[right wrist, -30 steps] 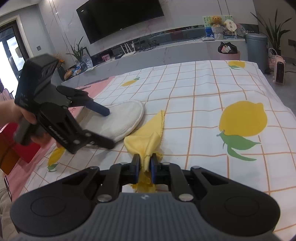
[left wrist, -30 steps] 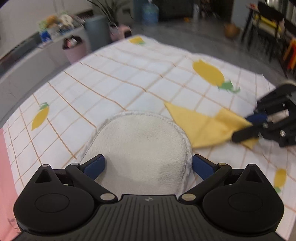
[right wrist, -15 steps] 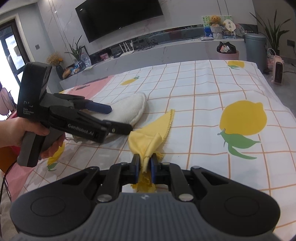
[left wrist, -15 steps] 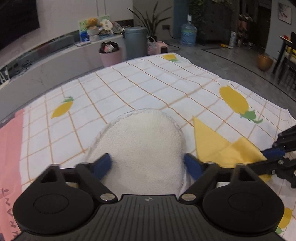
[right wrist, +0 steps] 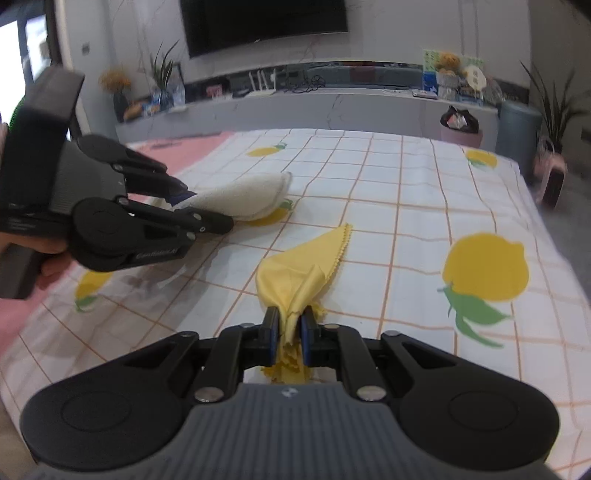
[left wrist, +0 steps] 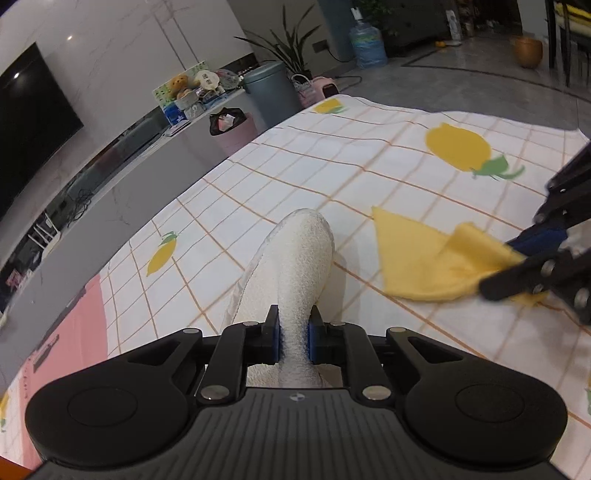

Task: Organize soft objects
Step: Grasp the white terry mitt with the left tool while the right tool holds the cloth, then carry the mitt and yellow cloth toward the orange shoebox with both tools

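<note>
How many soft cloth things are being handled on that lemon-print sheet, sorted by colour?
White: 1, the fluffy white pad, pinched in the left gripper.
Yellow: 1, the yellow cloth, pinched in the right gripper.
Total: 2, both partly resting on the lemon-print sheet.

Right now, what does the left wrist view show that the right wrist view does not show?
Only the left wrist view: the left gripper from behind, shut on the bunched white towel, and a blue water bottle.

Only the right wrist view: the hand holding the left gripper, and the right gripper shut on the yellow cloth.

Both: both cloths, the lemon-print tablecloth, the television.
</note>
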{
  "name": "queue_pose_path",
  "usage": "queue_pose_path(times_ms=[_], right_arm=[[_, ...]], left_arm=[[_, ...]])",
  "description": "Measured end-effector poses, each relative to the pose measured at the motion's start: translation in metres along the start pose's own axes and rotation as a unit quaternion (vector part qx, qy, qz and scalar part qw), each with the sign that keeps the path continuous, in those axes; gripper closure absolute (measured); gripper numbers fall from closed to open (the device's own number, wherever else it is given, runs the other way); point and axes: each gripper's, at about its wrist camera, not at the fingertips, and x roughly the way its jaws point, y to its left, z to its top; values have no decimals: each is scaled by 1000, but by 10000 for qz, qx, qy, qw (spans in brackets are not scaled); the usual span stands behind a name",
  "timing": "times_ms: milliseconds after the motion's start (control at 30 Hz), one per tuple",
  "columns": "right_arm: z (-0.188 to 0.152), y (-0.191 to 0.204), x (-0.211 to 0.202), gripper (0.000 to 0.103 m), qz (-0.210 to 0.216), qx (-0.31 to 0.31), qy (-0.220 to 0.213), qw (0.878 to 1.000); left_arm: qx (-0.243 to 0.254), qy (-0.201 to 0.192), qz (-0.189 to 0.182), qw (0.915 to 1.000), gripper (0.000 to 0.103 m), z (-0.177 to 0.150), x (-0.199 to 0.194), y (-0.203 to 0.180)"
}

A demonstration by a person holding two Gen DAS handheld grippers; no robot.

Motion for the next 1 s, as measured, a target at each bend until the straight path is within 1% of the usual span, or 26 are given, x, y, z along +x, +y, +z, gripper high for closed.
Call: queue_pose_path(times_ms=[33,67,100,233,367,400,433,567,700,800,833,933,1000], right_arm=[[0,5,1,93,146,-183,29,9997],[-1,11,1,93,410,-398,42,9984],[-3,17,1,94,493,-545,27,9973],[-3,30,3,95,270,-814,10,9963],[-6,41,0,97,189,-919,20,9956],[-7,44,-1,97,136,-966,-30,9952],[-8,48,-5,97,19,-1027,-182,9945],[-5,51,-24,97,173,-584,-716,9956],[-3,60,-41,97,171,-492,-1066,9929],[0,66,-52,97,242,-222,-1329,9906],[2,68,-55,97,352,-112,-1360,9900],[7,84,-66,97,608,-97,-1532,9863],[12,102,-71,97,598,-185,-1555,9859]], left_arm=[[56,5,64,10000,88,1,-2,-3],[95,10,131,9999,88,2,-5,-5],[90,9,180,9998,88,3,-8,-5],[-85,-18,90,9999,88,7,-25,0],[17,-62,54,10000,88,6,-46,5],[21,-78,39,10000,88,6,-51,7],[7,-112,16,9999,88,5,-57,11],[-30,-270,-72,9996,88,6,-84,28],[-153,-464,35,9988,88,10,-115,51],[-365,-593,78,9975,88,12,-142,74],[-464,-633,59,9969,88,12,-152,83],[-670,-857,70,9940,88,8,-183,111],[-836,-949,130,9919,88,3,-205,132]])
